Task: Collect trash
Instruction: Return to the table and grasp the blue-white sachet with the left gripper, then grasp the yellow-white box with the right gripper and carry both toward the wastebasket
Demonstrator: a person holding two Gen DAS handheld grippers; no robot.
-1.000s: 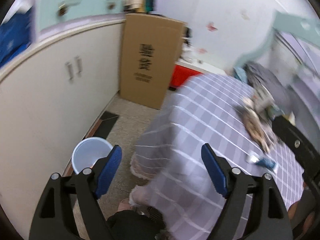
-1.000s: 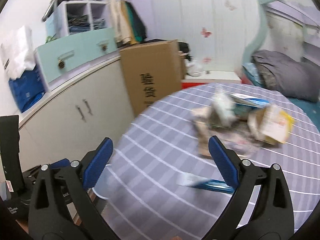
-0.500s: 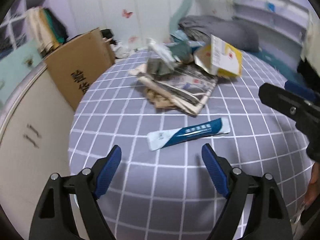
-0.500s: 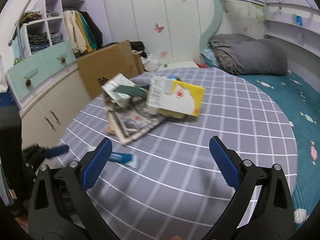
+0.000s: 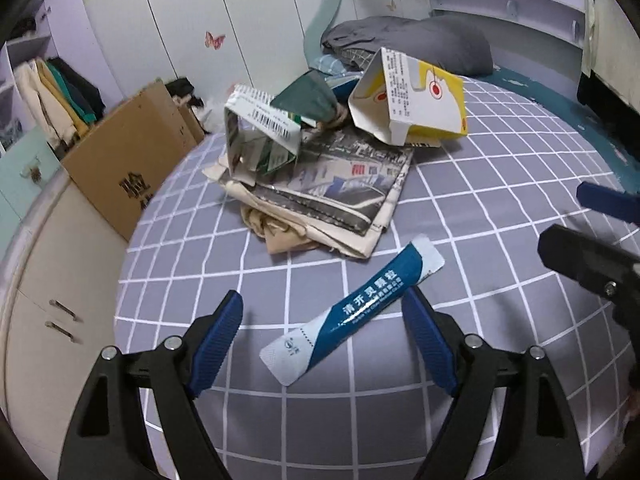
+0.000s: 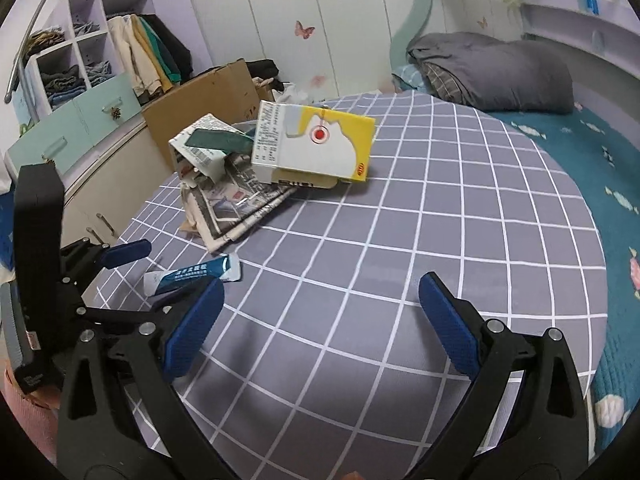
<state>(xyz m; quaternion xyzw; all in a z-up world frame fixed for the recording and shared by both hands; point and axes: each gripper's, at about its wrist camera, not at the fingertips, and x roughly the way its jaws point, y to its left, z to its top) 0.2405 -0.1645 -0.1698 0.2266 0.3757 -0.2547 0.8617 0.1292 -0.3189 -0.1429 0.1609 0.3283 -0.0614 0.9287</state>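
Observation:
A blue and white sachet (image 5: 352,314) lies flat on the grey checked tablecloth (image 5: 480,184), between the fingers of my open left gripper (image 5: 322,338). It also shows in the right wrist view (image 6: 192,276). Behind it is a pile of trash: folded newspaper (image 5: 332,196), a yellow and white carton (image 5: 412,98), a silver-lined carton (image 5: 260,136) and a dark green pack (image 5: 308,98). My right gripper (image 6: 320,320) is open and empty over bare cloth, right of the sachet. It shows at the right edge of the left wrist view (image 5: 600,232).
A large cardboard box (image 5: 128,168) stands off the table's far left edge, against white cabinets (image 5: 44,304). A bed with a teal cover (image 6: 592,184) and grey bedding (image 6: 492,72) lies to the right. Shelves with clothes (image 6: 80,68) are at far left.
Both grippers have swung from the floor and cabinet side onto the table. The left gripper moved closer, so the sachet now lies between its fingers. Both stay open.

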